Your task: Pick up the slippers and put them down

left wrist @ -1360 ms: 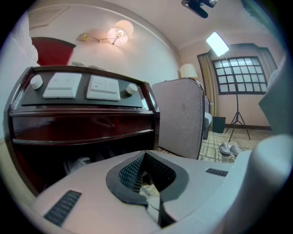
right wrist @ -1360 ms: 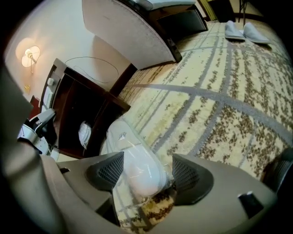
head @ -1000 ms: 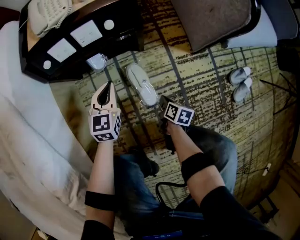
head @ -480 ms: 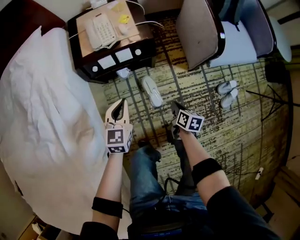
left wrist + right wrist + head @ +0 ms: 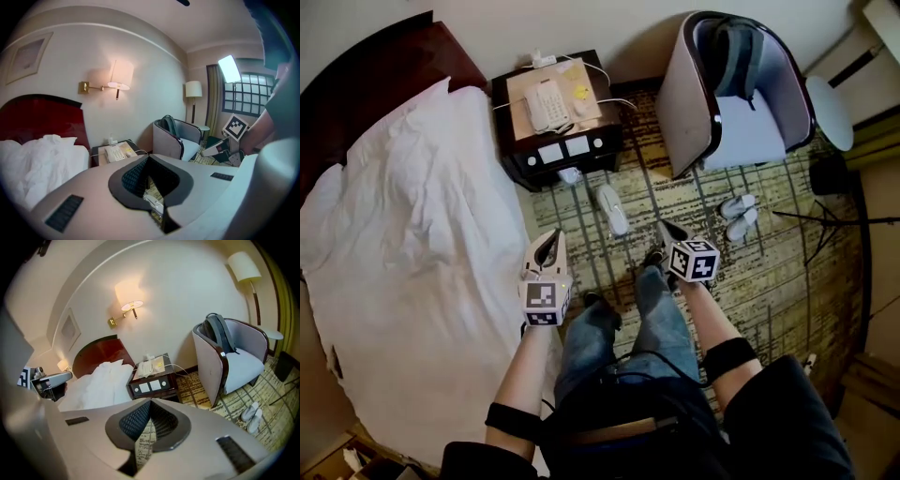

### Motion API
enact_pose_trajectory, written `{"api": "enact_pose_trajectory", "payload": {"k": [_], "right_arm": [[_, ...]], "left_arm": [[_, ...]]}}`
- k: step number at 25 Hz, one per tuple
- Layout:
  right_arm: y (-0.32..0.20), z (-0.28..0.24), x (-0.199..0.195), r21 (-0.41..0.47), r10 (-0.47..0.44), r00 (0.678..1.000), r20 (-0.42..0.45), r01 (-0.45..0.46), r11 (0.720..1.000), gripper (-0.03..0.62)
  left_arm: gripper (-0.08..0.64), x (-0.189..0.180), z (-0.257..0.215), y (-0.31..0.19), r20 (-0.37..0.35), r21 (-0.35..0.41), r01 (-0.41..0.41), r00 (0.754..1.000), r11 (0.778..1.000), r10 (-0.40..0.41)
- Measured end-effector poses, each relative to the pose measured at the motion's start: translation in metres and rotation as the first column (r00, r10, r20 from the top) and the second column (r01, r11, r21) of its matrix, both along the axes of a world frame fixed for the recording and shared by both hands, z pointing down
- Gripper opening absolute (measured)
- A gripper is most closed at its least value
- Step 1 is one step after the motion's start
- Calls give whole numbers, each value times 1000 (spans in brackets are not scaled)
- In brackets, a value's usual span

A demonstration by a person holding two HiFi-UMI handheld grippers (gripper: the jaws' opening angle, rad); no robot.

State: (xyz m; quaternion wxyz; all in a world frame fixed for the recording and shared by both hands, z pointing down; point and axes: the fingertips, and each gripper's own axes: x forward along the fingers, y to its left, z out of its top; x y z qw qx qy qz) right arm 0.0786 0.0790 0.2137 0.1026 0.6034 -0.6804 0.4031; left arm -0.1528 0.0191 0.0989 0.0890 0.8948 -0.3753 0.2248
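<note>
White slipper [image 5: 612, 208] between nightstand [image 5: 517, 155] and empty, clenched left hand-held gripper [image 5: 551, 238] and right hand-held gripper [image 5: 665, 228].

In the head view, a bed [image 5: 403, 234] with rumpled white bedding is seen at nine o'clock, a dark nightstand [image 5: 602, 141] bearing a telephone [image 5: 548, 101] at twelve, and a grey armchair [image 5: 736, 94] at one, all on a yellow-and-dark patterned carpet [image 5: 778, 281]. A lit wall lamp [image 5: 119, 75] is mounted on the pale wall [image 5: 154, 61] beside a dark red headboard [image 5: 37, 117]. A floor lamp [image 5: 192, 89] is stood near a gridded window [image 5: 246, 93].
</note>
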Motion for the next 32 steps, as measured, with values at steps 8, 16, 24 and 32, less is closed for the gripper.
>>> {"api": "enact_pose_trajectory", "payload": {"k": [8,16,24,32], "right_arm": [[44,-100,-16,83,-102,975,-200,120,989,2],[63,-138,-7,152,-145,945,-294,196,969,3],[86,-147,15,184,-230,937,-264,283,941,3],[109,-146,43,209,-263,935,-238,313,926,3]], "left_arm": [[0,-39,-53,47,-34,15,34,999,999,-34],[0,-56,-71,85,-34,26,126,992,992,-125],[0,-53,-75,126,-12,29,256,967,966,-255],[0,-33,-86,162,-2,54,329,944,943,-329]]}}
